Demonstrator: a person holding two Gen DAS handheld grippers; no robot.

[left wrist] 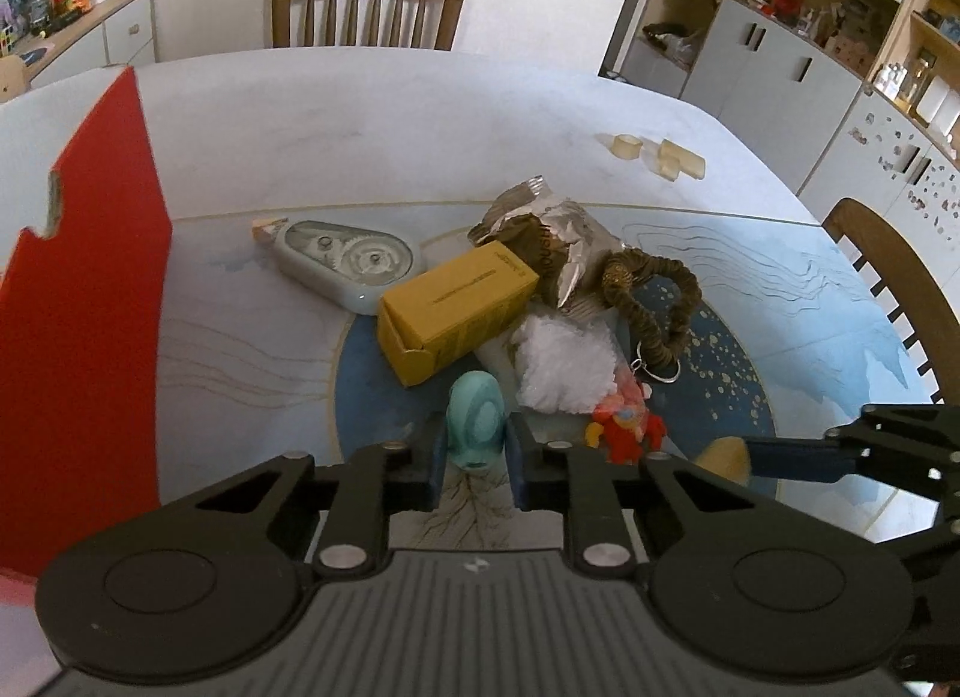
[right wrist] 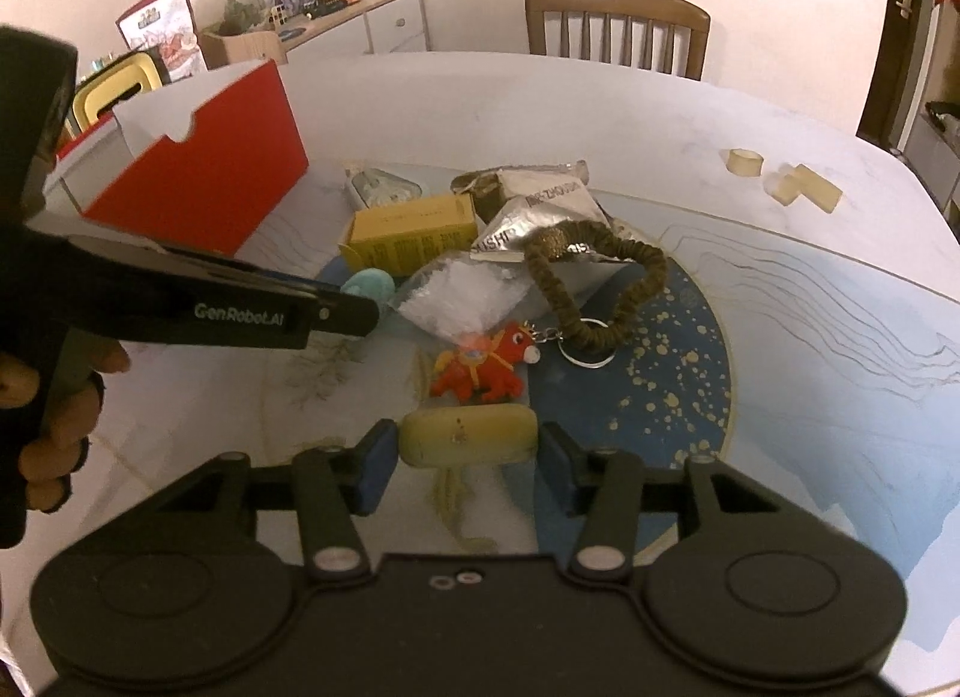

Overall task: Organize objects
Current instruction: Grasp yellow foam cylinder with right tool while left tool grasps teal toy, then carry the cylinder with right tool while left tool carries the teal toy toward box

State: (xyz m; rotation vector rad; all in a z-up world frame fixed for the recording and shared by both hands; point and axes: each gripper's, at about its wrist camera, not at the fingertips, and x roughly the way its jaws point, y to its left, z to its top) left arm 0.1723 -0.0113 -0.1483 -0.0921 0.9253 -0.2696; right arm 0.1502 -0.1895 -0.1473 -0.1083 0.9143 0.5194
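Observation:
A teal egg-shaped toy sits between the blue pads of my left gripper, which is shut on it just above the mat. In the right wrist view the same teal toy peeks out behind the left gripper's black finger. My right gripper has its pads against both ends of a yellow oblong piece lying crosswise on the table. The left wrist view shows that piece at the tip of the right gripper's finger. A hand holds the left gripper's handle at the left edge.
A pile lies mid-table: yellow carton, correction-tape dispenser, foil packet, brown keyring loop, clear bag of white bits, red toy figure. A red box stands left. Tape rolls lie far right; chairs ring the table.

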